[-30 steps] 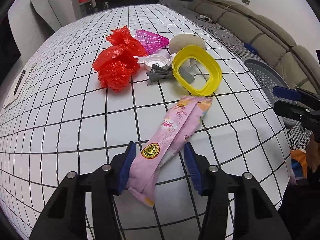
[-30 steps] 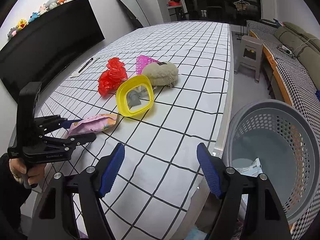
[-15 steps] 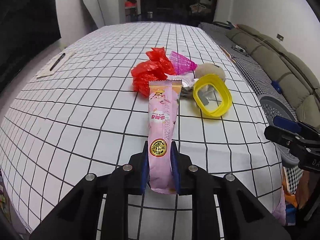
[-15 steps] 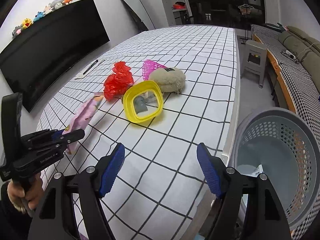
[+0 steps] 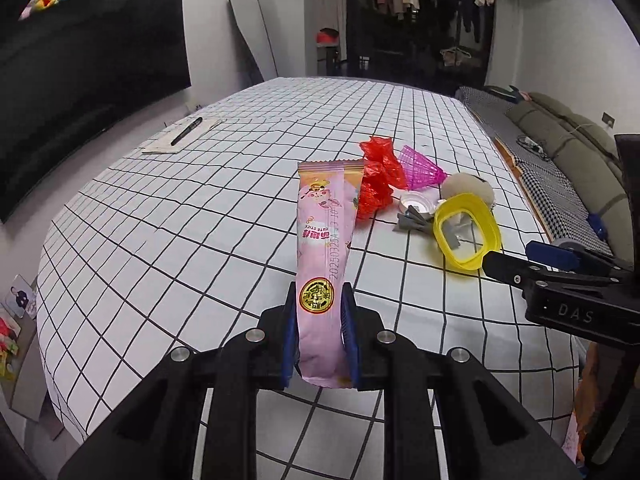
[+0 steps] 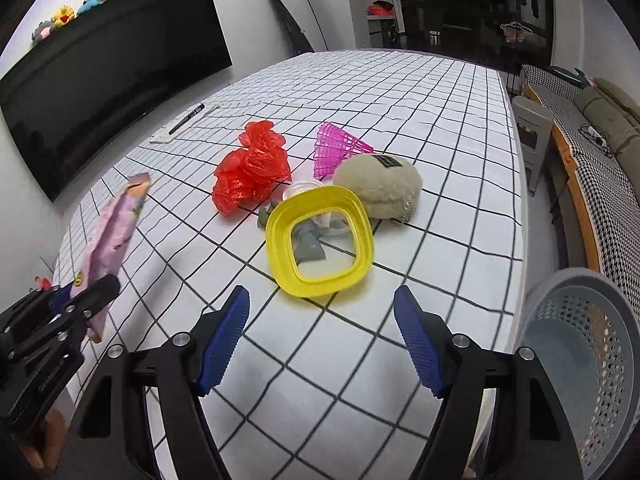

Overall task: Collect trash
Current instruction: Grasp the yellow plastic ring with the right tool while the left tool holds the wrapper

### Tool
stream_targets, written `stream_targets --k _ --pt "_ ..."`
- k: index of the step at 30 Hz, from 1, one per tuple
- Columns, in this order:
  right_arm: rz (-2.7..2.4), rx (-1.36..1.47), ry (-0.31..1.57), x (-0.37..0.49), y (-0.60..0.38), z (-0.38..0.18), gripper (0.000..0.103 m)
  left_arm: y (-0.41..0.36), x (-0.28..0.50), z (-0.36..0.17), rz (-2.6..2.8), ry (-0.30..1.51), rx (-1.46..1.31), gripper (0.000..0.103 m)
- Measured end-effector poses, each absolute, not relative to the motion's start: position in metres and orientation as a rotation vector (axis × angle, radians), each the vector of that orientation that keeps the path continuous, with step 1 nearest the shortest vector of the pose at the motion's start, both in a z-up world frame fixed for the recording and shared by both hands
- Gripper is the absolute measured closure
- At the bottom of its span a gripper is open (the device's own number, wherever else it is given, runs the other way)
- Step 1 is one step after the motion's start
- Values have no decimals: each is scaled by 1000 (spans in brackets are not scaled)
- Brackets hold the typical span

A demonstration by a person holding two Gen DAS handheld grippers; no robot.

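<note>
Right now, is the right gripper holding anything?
No. The right gripper has its jaws wide apart above the checked tablecloth, short of the yellow frame, with nothing between them.

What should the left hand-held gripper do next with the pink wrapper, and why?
Probably carry it over to the grey basket and let go there. The left hand-held gripper is shut on the pink wrapper, which is clear of the table, and the basket stands off the table's right edge.
</note>
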State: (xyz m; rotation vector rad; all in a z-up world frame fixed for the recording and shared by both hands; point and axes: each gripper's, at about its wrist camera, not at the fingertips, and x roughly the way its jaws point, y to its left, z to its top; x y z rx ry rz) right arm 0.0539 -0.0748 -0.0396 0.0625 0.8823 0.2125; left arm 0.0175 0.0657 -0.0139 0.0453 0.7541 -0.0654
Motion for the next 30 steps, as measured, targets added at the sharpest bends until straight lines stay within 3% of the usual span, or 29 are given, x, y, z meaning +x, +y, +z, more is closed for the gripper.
stream_targets --k 4,21,24,25,30 --pt "168 34 870 67 -66 -40 22 74 19 -16 -25 750 31 83" --pt "85 -58 944 106 -39 -63 20 93 33 -31 3 792 -22 83" --pt "71 -54 943 106 -41 -63 22 91 34 -32 -3 795 -27 83" --pt "71 -55 940 106 -42 -62 32 91 34 -32 -5 796 -27 83" --pt "78 -43 913 97 -44 -56 34 88 31 -31 -16 793 -29 83"
